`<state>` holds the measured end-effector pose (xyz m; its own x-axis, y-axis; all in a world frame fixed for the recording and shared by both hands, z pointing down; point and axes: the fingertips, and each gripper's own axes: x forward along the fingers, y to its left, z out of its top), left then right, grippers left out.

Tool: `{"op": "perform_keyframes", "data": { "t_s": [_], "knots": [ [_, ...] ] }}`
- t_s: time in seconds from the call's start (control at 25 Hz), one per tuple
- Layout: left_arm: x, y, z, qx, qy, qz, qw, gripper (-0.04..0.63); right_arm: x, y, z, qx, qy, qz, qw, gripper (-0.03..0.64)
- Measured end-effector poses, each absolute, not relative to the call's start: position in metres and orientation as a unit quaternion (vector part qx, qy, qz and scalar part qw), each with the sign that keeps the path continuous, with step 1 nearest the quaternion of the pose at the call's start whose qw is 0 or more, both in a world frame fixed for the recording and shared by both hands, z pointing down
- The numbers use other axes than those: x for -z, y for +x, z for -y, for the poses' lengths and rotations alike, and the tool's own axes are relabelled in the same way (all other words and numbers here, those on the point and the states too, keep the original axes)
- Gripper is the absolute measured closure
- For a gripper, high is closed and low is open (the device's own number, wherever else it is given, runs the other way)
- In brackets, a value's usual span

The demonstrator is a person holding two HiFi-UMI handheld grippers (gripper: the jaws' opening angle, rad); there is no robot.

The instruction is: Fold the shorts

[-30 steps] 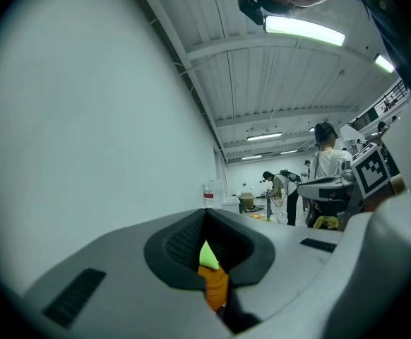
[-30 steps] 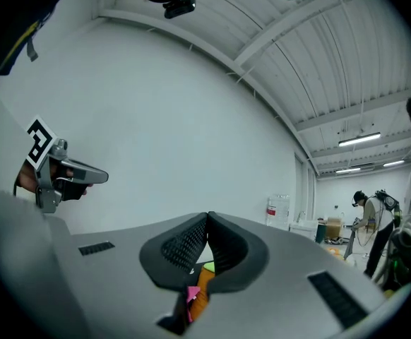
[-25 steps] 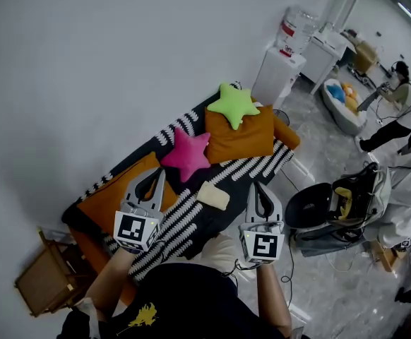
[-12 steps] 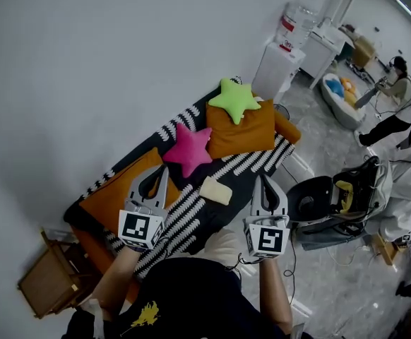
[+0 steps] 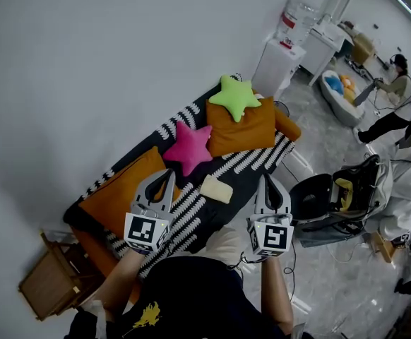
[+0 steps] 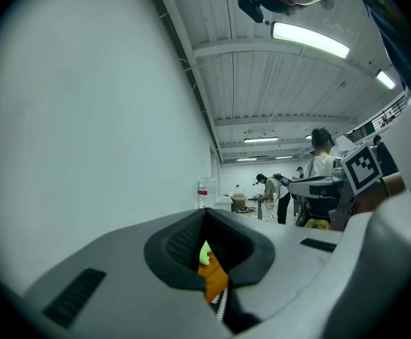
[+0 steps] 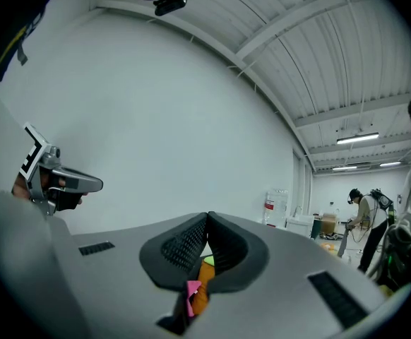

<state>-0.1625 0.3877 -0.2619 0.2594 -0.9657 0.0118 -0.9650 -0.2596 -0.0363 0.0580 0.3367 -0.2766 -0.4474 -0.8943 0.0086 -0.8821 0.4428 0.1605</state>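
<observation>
At the far left I see one slatted wooden crate point(image 5: 46, 281) on the floor, beside a couch point(image 5: 98, 249) under a black blanket point(image 5: 251, 162) with white zigzag stripes. Two plump orange cushions lie on the blanket: the first cushion point(image 5: 117, 193) sits at the left end, and my left tongs point(image 5: 169, 173) hang over its edge. Their pads are pressed together with nothing between them.

Next come two soft star-shaped pillows. The pink star point(image 5: 190, 149) lies near the middle. The green star point(image 5: 235, 97) rests on top of the second cushion point(image 5: 242, 127).

There is one pair of shorts point(image 5: 215, 188), a pale cream cloth lying as a small, flat rectangle. It sits on the blanket just below the pink star, between my two tongs, and neither touches it. My right tongs point(image 5: 265, 178) are closed as well and hold nothing.

Further right stand one white water cooler point(image 5: 280, 66) with a clear bottle on top, one open black bag point(image 5: 311, 200) on the grey floor, and one person point(image 5: 389, 108) well beyond it.
</observation>
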Motion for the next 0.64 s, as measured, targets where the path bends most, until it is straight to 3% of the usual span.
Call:
{"op": "perform_keyframes", "data": {
  "t_s": [0.64],
  "knots": [
    [0.249,-0.205,-0.345,0.010,-0.806,-0.592,-0.010,0.581,0.272,0.017,-0.299,0.070,0.534,0.840,0.068,0.601]
  ]
}}
